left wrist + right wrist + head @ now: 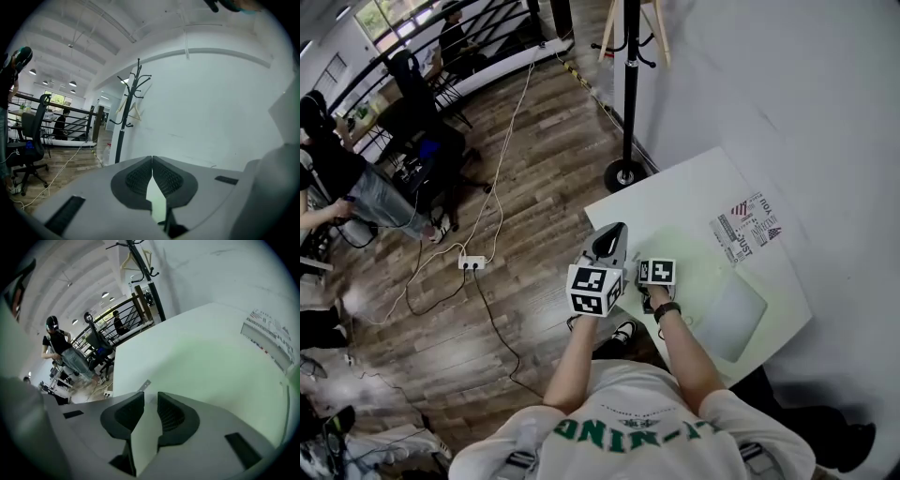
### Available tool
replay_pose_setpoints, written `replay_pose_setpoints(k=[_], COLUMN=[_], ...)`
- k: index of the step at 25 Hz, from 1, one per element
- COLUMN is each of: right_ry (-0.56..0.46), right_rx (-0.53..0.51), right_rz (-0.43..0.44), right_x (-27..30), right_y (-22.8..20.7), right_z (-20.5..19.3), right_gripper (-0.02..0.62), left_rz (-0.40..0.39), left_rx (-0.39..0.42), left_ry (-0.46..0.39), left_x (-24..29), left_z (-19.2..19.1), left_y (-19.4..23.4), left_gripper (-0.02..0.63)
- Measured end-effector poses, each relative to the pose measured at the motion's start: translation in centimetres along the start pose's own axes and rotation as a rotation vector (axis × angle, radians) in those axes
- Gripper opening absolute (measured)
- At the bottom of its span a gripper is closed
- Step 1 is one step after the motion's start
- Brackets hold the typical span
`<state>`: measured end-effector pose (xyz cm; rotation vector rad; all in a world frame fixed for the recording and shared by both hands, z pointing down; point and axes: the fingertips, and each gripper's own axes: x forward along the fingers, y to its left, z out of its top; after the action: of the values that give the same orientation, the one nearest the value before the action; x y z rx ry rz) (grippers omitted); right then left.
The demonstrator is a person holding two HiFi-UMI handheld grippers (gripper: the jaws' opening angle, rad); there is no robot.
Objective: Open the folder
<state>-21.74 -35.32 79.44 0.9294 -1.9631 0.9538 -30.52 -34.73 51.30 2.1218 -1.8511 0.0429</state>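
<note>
A white surface (675, 202) stands against a white wall (797, 84) on the right. A printed sheet (748, 228) lies flat on its far right part, near the wall. Just beyond the surface's far left corner, a black coat stand (629, 84) rises from a round base on the wooden floor (544, 159). A white power strip (471, 263) lies on the floor to the left; a white cable (514, 131) leads far from it and a black cable (492, 323) leads near. Farther left are a black office chair (417, 112) and a person (342, 173). A black railing (431, 42) bounds the far side.
</note>
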Motion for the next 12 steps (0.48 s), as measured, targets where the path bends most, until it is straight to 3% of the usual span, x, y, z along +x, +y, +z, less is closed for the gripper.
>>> replay_pose_setpoints(k=[2, 6, 12], right_ry=[-0.006, -0.055, -0.205], right_rx=[-0.022, -0.001, -0.004], right_rz=[-0.016, 0.047, 0.118], right_x=[-0.2, -1.5, -7.1], right_y=[0.0, 0.5, 0.6], right_z=[0.1, 0.8, 2.4], right_gripper=[0.091, 0.095, 0.095], left_rz=[-0.005, -0.019, -0.077], left_rx=[0.005, 0.019, 0.049], left_ry=[-0.005, -0.013, 0.002], left_x=[-0.3, -0.5, 0.1], left_z=[0.4, 1.2, 1.2], left_y=[-0.2, -1.4, -5.5], left_gripper=[0.017, 0.017, 0.017])
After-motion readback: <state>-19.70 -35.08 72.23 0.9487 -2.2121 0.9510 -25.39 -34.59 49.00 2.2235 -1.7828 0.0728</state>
